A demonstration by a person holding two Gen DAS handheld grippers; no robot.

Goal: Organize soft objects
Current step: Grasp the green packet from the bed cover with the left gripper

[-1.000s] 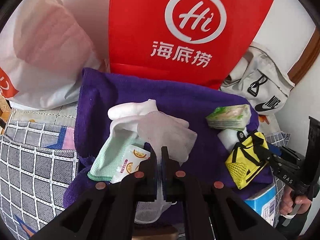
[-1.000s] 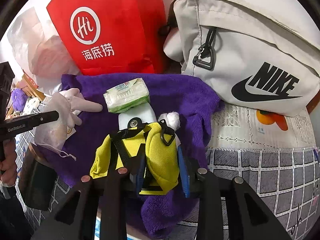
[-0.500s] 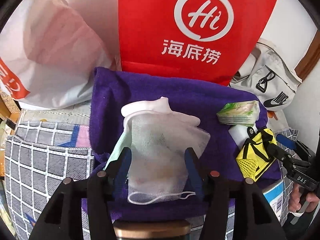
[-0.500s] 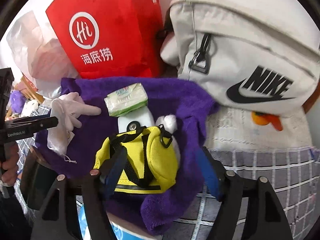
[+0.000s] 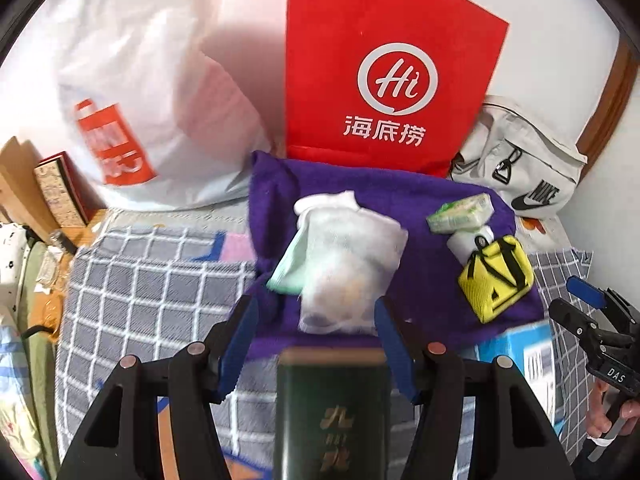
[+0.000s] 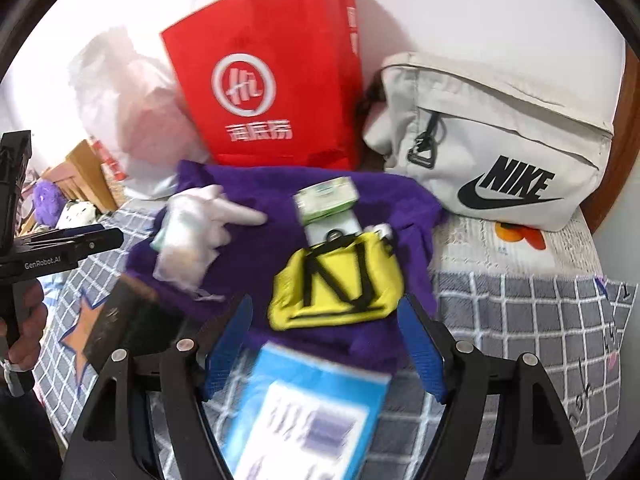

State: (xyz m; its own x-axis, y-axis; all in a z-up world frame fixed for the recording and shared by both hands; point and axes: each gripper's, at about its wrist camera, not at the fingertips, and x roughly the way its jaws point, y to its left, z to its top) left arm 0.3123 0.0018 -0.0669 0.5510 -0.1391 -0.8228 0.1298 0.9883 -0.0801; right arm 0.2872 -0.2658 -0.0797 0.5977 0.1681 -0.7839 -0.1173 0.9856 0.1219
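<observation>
My left gripper (image 5: 316, 344) and right gripper (image 6: 326, 344) hover with jaws opening, nothing pressed between them. At centre frame, the white mesh pouch (image 5: 348, 264) and the yellow pouch (image 6: 340, 284) lie apart on the purple towel (image 6: 256, 248), below the red paper bag (image 5: 384, 68).

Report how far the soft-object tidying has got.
Done: the mesh pouch, yellow bag and tissue pack lie gathered on the purple towel. In hand: nothing; the left gripper and right gripper are both opening, with no pad on anything. Left: probably the blue box and dark green box at the towel's near edge, if they count.
</observation>
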